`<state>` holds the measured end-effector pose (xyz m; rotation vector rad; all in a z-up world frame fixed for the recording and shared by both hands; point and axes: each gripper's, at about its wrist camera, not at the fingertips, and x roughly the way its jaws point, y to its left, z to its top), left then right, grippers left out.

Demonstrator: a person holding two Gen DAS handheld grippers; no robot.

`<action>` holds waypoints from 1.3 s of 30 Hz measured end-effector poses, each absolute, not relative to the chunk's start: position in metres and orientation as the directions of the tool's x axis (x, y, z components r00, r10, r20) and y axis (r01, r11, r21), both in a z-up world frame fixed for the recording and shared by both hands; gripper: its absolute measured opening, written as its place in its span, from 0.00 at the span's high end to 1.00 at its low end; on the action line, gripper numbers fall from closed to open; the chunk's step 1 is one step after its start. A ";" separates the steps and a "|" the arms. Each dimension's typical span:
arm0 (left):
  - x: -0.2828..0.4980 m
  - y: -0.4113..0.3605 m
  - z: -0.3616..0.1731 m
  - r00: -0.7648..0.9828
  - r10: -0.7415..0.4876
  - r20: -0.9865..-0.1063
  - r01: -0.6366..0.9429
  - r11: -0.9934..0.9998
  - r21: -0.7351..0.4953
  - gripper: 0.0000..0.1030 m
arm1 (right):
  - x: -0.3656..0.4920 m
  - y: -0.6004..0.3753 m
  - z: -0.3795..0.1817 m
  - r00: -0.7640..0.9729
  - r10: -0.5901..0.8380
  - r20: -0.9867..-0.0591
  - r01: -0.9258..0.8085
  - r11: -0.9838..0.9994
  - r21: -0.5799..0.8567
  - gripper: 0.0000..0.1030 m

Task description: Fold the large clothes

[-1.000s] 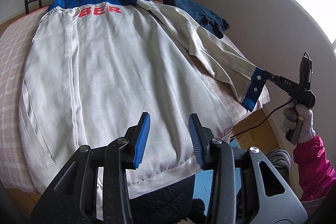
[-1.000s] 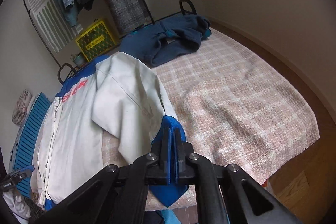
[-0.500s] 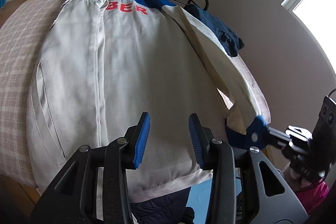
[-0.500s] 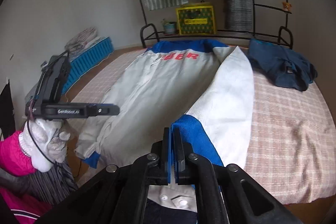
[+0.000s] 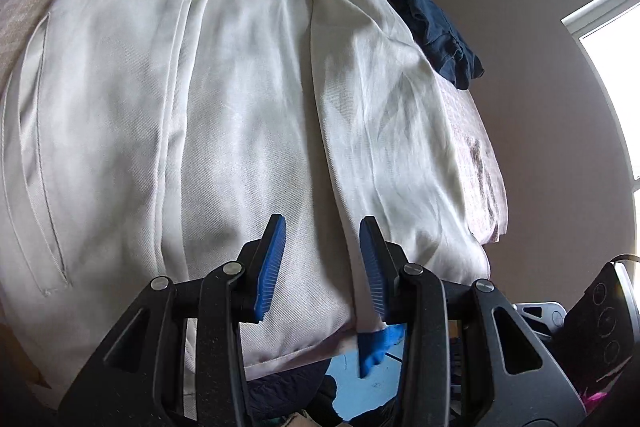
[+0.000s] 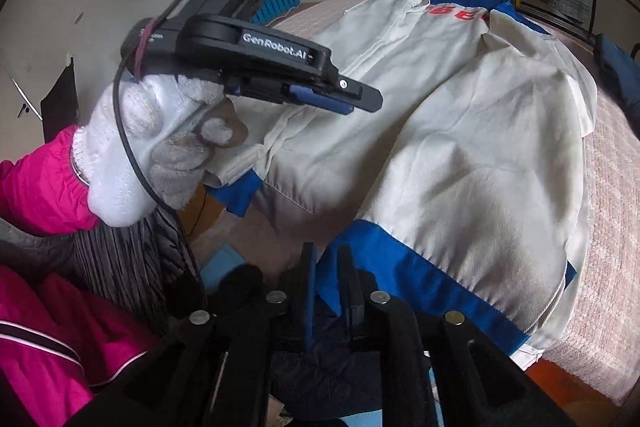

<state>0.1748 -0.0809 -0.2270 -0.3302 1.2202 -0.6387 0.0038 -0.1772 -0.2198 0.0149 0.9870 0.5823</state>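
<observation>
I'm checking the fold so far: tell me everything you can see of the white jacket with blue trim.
The white jacket with blue trim lies spread flat on the pink checked bedspread, collar end far. It looks like woven cotton, with red lettering near a blue yoke, a slanted pocket seam and a blue hem. One blue-cuffed sleeve is folded lengthwise over the body. Neither gripper grips it.

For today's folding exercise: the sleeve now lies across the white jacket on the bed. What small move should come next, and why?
Probably draw the right tongs back from the blue cuff: their jaws are opening, and the sleeve already lies across the jacket. The left tongs hang open above the hem, gripping nothing.
</observation>
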 end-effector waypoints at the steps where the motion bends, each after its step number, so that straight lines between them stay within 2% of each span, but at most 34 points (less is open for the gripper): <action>1: 0.174 -0.083 -0.230 0.185 -0.624 -0.759 0.276 0.775 -0.569 0.63 | 0.001 -0.184 -0.214 0.425 0.485 -0.764 -0.450 0.846 0.286 0.66; 5: 0.166 -0.093 -0.233 0.158 -0.620 -0.769 0.295 0.772 -0.562 0.63 | -0.008 -0.219 -0.196 0.492 0.508 -0.707 -0.398 0.853 0.337 0.64; 8: 0.161 -0.097 -0.238 0.134 -0.621 -0.773 0.300 0.768 -0.565 0.62 | -0.006 -0.261 -0.203 0.546 0.440 -0.713 -0.256 0.898 0.358 0.58; 11: 0.156 -0.102 -0.238 0.142 -0.609 -0.780 0.322 0.774 -0.545 0.62 | 0.000 -0.300 -0.223 0.556 0.394 -0.732 -0.112 0.908 0.404 0.57; 16: 0.150 -0.111 -0.237 0.129 -0.615 -0.778 0.352 0.762 -0.543 0.62 | 0.007 -0.330 -0.257 0.495 0.527 -0.690 -0.016 0.800 0.600 0.57; 19: 0.149 -0.117 -0.238 0.138 -0.601 -0.787 0.367 0.770 -0.523 0.62 | 0.013 -0.329 -0.264 0.491 0.567 -0.662 -0.019 0.766 0.642 0.55; 22: 0.151 -0.116 -0.238 0.135 -0.601 -0.788 0.369 0.768 -0.523 0.68 | 0.010 -0.321 -0.260 0.515 0.520 -0.682 -0.030 0.806 0.592 0.53; 24: 0.152 -0.118 -0.240 0.124 -0.597 -0.792 0.384 0.765 -0.517 0.84 | 0.004 -0.308 -0.252 0.517 0.489 -0.702 -0.096 0.849 0.520 0.53; 27: 0.151 -0.123 -0.243 0.119 -0.601 -0.790 0.395 0.759 -0.518 0.94 | 0.004 -0.287 -0.252 0.484 0.437 -0.758 -0.179 0.898 0.403 0.51; 31: 0.153 -0.120 -0.242 0.122 -0.626 -0.770 0.375 0.748 -0.548 0.97 | 0.010 -0.270 -0.262 0.459 0.386 -0.800 -0.255 0.920 0.298 0.51; 32: 0.153 -0.119 -0.241 0.124 -0.629 -0.768 0.376 0.746 -0.550 0.97 | 0.013 -0.266 -0.266 0.447 0.370 -0.814 -0.271 0.924 0.271 0.52; 33: 0.153 -0.119 -0.240 0.128 -0.629 -0.766 0.379 0.745 -0.548 0.98 | 0.015 -0.262 -0.269 0.428 0.366 -0.826 -0.285 0.922 0.261 0.70; 35: 0.152 -0.116 -0.235 0.142 -0.629 -0.764 0.386 0.746 -0.543 0.98 | 0.018 -0.258 -0.271 0.367 0.407 -0.837 -0.307 0.902 0.304 0.96; 37: 0.151 -0.111 -0.229 0.153 -0.639 -0.753 0.386 0.740 -0.550 0.98 | 0.013 -0.259 -0.255 0.342 0.531 -0.775 -0.333 0.840 0.429 0.97; 39: 0.149 -0.108 -0.224 0.152 -0.655 -0.740 0.391 0.728 -0.563 0.98 | 0.004 -0.271 -0.232 0.353 0.658 -0.666 -0.344 0.753 0.561 0.97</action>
